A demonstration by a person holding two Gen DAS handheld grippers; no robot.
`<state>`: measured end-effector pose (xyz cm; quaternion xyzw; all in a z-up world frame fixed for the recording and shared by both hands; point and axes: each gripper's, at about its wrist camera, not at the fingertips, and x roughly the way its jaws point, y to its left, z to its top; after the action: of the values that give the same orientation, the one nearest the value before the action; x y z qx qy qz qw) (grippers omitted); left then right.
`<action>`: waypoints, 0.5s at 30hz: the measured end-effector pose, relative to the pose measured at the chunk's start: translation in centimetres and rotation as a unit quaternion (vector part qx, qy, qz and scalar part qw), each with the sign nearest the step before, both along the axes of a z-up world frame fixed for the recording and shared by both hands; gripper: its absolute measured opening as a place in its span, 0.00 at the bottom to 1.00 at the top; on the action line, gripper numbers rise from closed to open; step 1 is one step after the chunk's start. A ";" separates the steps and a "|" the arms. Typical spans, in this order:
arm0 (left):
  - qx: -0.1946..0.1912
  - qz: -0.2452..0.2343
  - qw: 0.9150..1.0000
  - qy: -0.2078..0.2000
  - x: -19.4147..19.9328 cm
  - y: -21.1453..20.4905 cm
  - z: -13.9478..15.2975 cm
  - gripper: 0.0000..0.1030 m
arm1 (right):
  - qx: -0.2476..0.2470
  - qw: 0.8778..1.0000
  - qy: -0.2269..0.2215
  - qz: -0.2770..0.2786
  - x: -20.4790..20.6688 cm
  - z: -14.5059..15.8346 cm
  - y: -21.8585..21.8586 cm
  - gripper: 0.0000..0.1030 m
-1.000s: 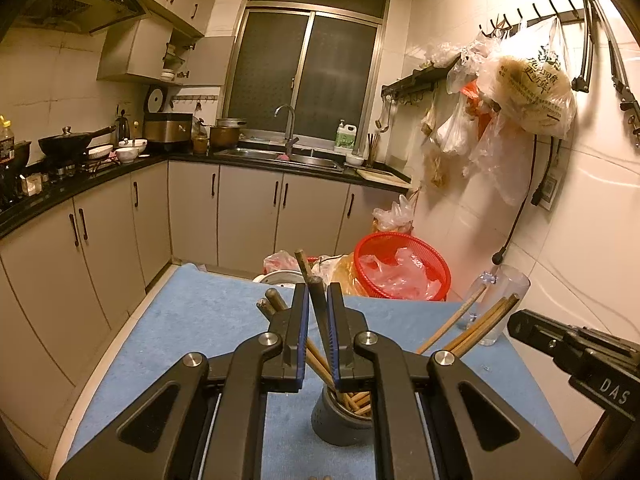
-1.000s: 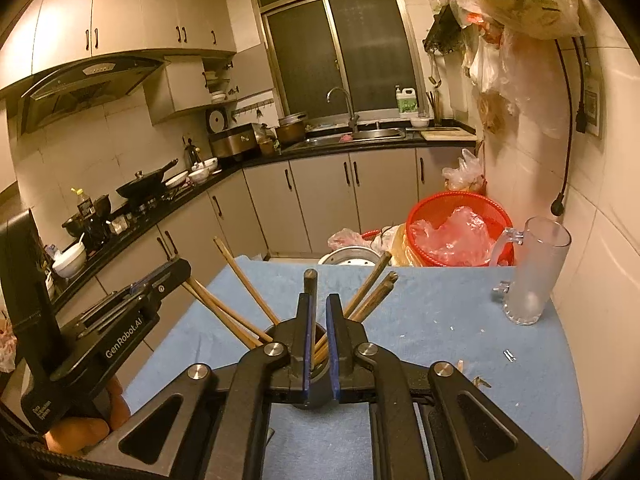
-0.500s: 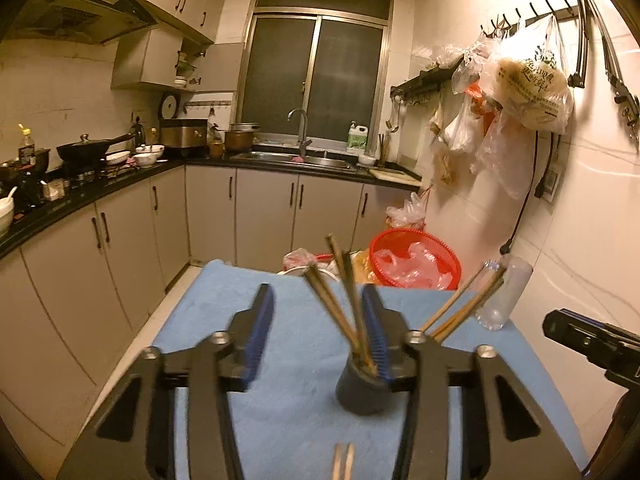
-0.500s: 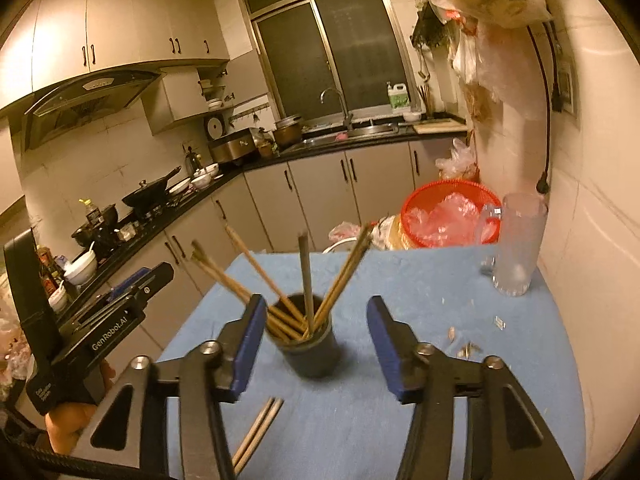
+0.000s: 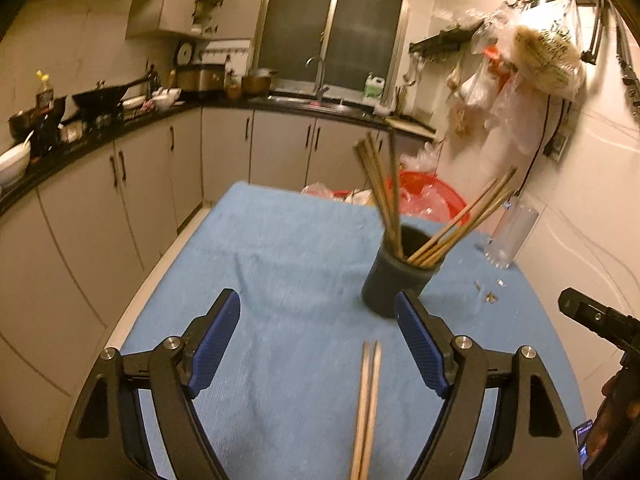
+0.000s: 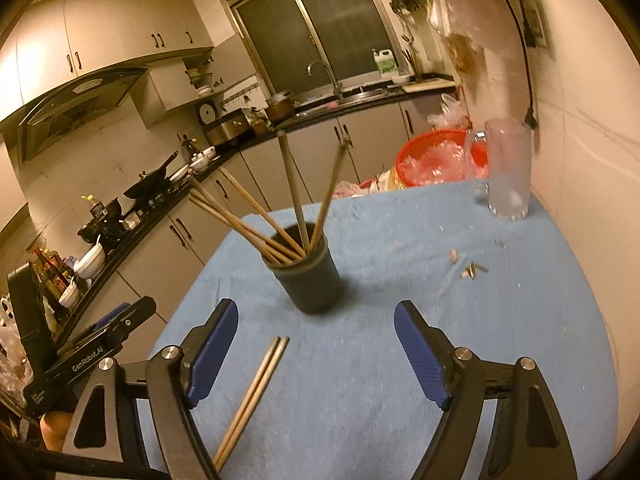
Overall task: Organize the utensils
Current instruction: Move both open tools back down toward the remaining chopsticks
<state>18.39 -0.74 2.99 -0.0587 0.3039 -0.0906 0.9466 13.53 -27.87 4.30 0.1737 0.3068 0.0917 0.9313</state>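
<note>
Both tools empty, jaws opening: left tool [image 5: 318,344], right tool [image 6: 316,350]. One pair of slim wooden chopsticks [image 5: 366,408] lies loose on the blue-cloth desk [image 5: 280,264], nearest. Beyond, the dark round holder [image 5: 400,280] already bristles with sticks. Looks mostly done; that pair left. Clear glass mug [image 6: 508,172] farthest.

Surface cloth [image 5: 288,264]: plain light blue, faintly textured weave. Holder cup [image 5: 396,276]: dark grey-black, matte. Chopsticks in the cup [image 5: 380,184]: tan to brown wood. Loose pair of chopsticks [image 5: 366,404]: paler tan. Left claw [image 5: 318,344]: black frame, ribbed blue pads [image 5: 420,348], silver bolts. Right claw [image 6: 316,350]: the same black, blue and silver. Glass mug [image 6: 508,172]: clear, frosted look. Basket [image 6: 436,156]: bright red mesh. Cabinets [image 5: 224,152]: pale beige, dark handles. Countertop [image 5: 100,136]: black.
</note>
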 end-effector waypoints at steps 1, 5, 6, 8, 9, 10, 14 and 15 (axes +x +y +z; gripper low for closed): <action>0.000 0.000 1.000 0.009 -0.1 0.2 -0.5 0.77 | -0.001 1.000 0.003 -0.001 -0.1 -0.3 0.0 0.82; 0.011 -0.012 0.999 0.050 0.3 -0.2 -2.2 0.77 | -0.002 1.000 0.014 0.000 -0.5 -1.4 0.0 0.82; 0.018 -0.022 0.997 0.068 0.6 -0.5 -2.8 0.77 | -0.001 1.000 0.017 0.000 -0.6 -1.6 -0.1 0.82; 0.022 -0.044 0.993 0.110 1.8 -1.2 -4.0 0.77 | -0.001 1.000 0.021 -0.002 -0.6 -1.9 -0.1 0.83; 0.020 -0.055 0.990 0.129 2.4 -1.6 -4.5 0.77 | 0.000 1.000 0.021 -0.002 -0.7 -1.9 -0.1 0.83; 0.020 -0.066 0.986 0.152 3.1 -2.0 -5.2 0.77 | 0.000 1.000 0.022 -0.002 -0.7 -1.9 -0.2 0.83; 0.041 -0.086 0.974 0.206 5.8 -3.9 -7.7 0.65 | -0.003 1.000 0.022 0.000 -0.6 -1.9 -0.1 0.83; 0.046 -0.089 0.971 0.216 6.5 -4.4 -8.1 0.61 | -0.005 1.000 0.024 0.002 -0.5 -1.9 0.0 0.83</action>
<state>24.91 -5.10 -5.15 -0.0055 0.5090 -0.1458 0.8483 13.02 -27.86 2.42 0.1710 0.3293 0.0878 0.9244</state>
